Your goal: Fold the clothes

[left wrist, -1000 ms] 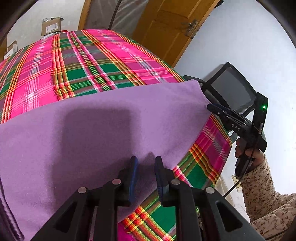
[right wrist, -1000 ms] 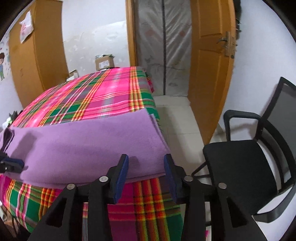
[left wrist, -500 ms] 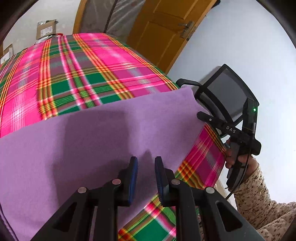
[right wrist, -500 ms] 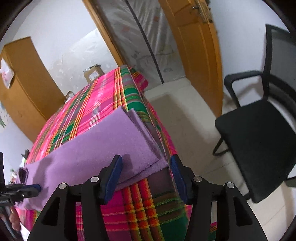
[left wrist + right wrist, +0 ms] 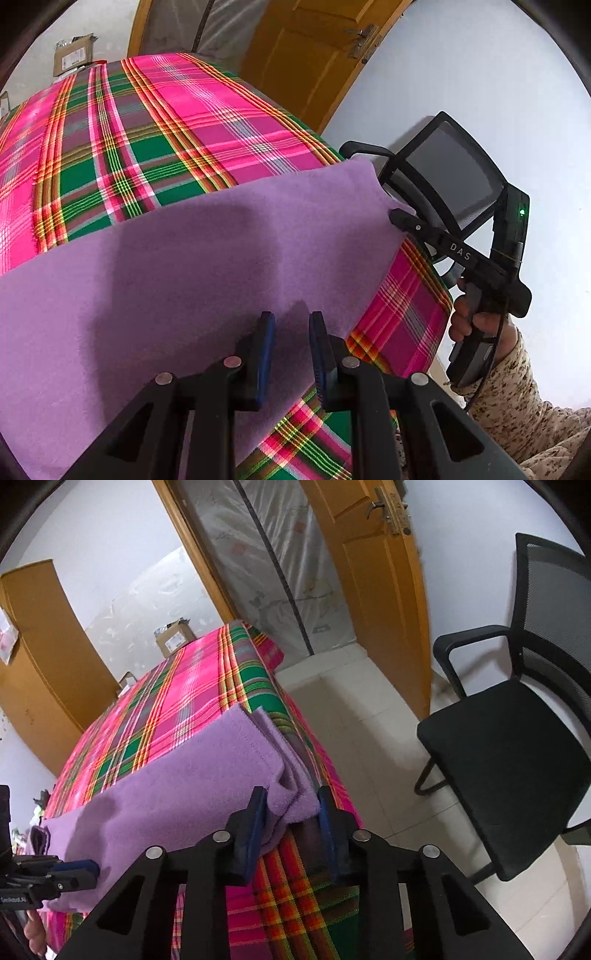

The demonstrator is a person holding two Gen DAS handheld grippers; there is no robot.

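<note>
A purple garment (image 5: 192,258) lies folded in layers across the near end of a table covered with a pink and green plaid cloth (image 5: 166,122). My left gripper (image 5: 291,321) is open, its blue pads just over the garment's near edge with cloth between them. My right gripper (image 5: 291,797) is open at the garment's right corner (image 5: 295,794), whose bunched layers sit between the jaws. In the left wrist view the right gripper (image 5: 397,218) touches that corner. In the right wrist view the left gripper (image 5: 85,871) is at the garment's left end.
A black mesh office chair (image 5: 517,738) stands on the tiled floor right of the table. An open wooden door (image 5: 369,572) and a plastic-wrapped panel are behind. A cardboard box (image 5: 173,638) sits at the table's far end. A wooden cabinet (image 5: 40,646) stands at left.
My right gripper has tilted and moved in onto the garment's right corner, which now bunches between its jaws. My left gripper has kept its place at the near edge.
</note>
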